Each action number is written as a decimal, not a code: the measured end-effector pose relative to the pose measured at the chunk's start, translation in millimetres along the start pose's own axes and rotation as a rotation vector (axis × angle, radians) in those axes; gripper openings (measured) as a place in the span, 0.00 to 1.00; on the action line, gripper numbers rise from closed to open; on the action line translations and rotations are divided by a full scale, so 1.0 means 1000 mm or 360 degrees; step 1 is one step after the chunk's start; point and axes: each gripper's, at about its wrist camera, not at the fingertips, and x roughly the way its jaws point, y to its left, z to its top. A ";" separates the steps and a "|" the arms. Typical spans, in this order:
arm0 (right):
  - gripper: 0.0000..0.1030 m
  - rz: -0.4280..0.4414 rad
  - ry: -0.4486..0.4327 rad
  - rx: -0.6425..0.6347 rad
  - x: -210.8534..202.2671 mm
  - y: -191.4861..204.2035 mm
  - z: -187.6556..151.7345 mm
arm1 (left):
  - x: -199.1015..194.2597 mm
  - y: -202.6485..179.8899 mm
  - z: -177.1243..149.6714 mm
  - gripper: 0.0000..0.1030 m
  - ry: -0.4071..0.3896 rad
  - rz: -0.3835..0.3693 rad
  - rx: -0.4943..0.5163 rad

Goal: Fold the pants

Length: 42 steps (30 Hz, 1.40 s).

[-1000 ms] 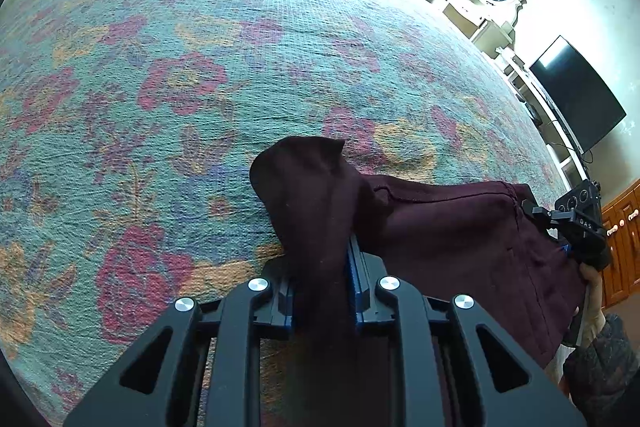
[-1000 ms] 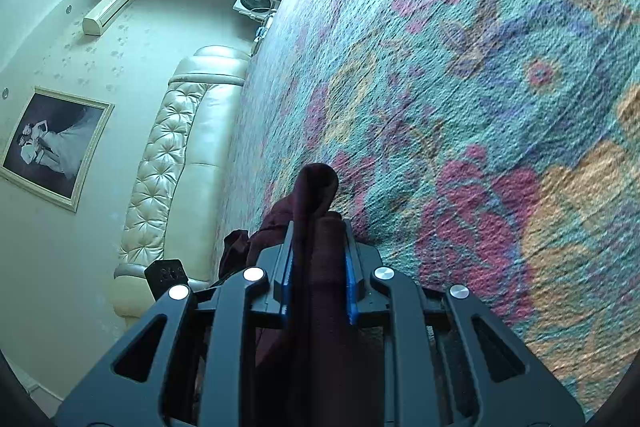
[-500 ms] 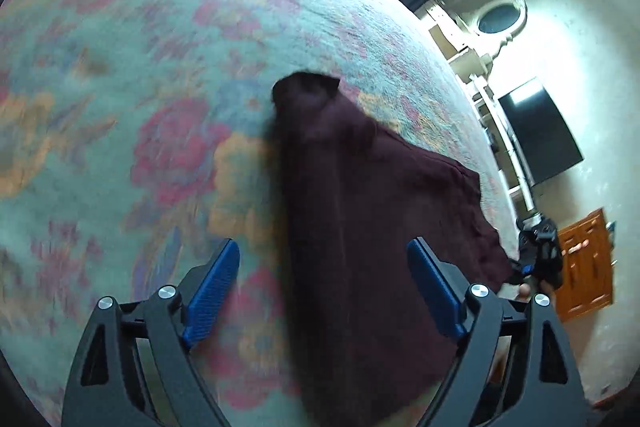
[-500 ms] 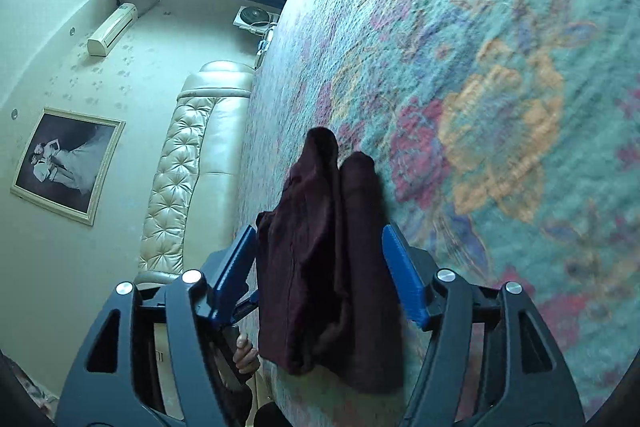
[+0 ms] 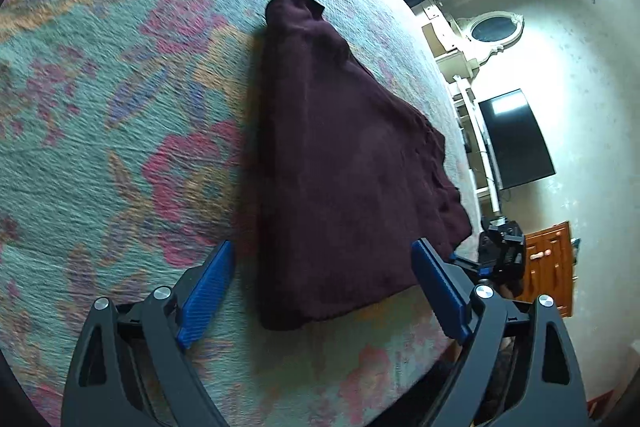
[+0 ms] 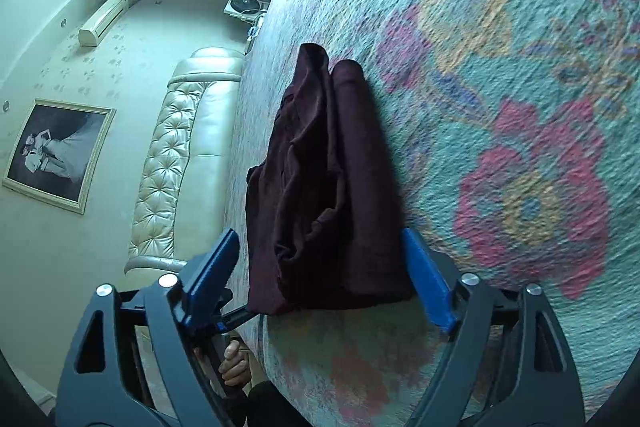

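Dark maroon pants (image 5: 344, 167) lie folded in a flat wedge on the floral bedspread (image 5: 120, 147). My left gripper (image 5: 323, 247) hovers at their near edge. Its jaws are still opening, and the blue pads (image 5: 208, 287) stand wide on either side of the cloth without touching it. From the other end, the pants (image 6: 328, 187) show a rumpled upper layer. My right gripper (image 6: 319, 234) is also opening, and its pads (image 6: 426, 279) straddle the near corner with no grip on it. A hand (image 6: 236, 363) shows below the bed's edge.
The bed's edge curves close to the pants on the room side. Beyond it are a black TV (image 5: 516, 139), a white dresser with an oval mirror (image 5: 494, 29) and a wooden cabinet (image 5: 548, 263). A tufted cream headboard (image 6: 176, 155) and a framed picture (image 6: 56, 155) show in the right wrist view.
Both grippers were shut on bunched maroon cloth. They have let go, spread their jaws and drawn back. The pants have dropped flat onto the bedspread.
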 end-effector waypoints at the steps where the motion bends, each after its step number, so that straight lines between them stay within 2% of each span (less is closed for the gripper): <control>1: 0.85 -0.0037 0.0002 -0.0010 0.003 0.003 0.000 | 0.003 -0.002 0.000 0.86 0.0006 -0.0004 -0.0002; 4: 0.84 -0.0082 0.0010 -0.0031 0.009 0.006 -0.001 | 0.012 -0.007 -0.001 0.85 0.0008 0.0034 0.0038; 6: 0.74 -0.0135 0.0046 -0.0056 0.013 0.007 -0.003 | 0.013 -0.009 -0.007 0.84 0.0001 0.0057 0.0063; 7: 0.60 -0.0178 0.0069 -0.0063 0.014 0.007 -0.004 | 0.014 -0.010 -0.007 0.79 0.0002 0.0063 0.0076; 8: 0.50 -0.0194 0.0080 -0.0063 0.016 0.007 -0.006 | 0.016 -0.010 -0.008 0.65 0.0013 0.0082 0.0085; 9: 0.46 -0.0176 0.0093 -0.0049 0.017 0.005 -0.007 | 0.018 -0.012 -0.008 0.57 0.0025 0.0161 0.0110; 11: 0.35 -0.0122 0.0104 -0.0018 0.016 -0.001 -0.006 | 0.021 -0.016 -0.009 0.49 0.0016 0.0253 0.0183; 12: 0.34 -0.0106 0.0104 -0.0014 0.016 -0.001 -0.007 | 0.021 -0.019 -0.010 0.42 0.0011 0.0290 0.0204; 15: 0.31 -0.0076 0.0100 -0.0022 0.014 0.000 -0.007 | 0.020 -0.023 -0.010 0.28 -0.0002 0.0303 0.0222; 20: 0.28 -0.0045 0.0097 -0.0050 0.010 0.008 -0.006 | 0.010 -0.020 -0.010 0.21 -0.0019 0.0297 0.0211; 33: 0.27 -0.0059 0.0094 -0.0053 0.007 0.029 -0.017 | -0.007 -0.019 -0.013 0.18 -0.0025 0.0331 0.0208; 42: 0.27 -0.0075 0.0132 -0.0048 -0.007 0.023 -0.045 | -0.015 -0.016 -0.033 0.18 0.0010 0.0325 0.0176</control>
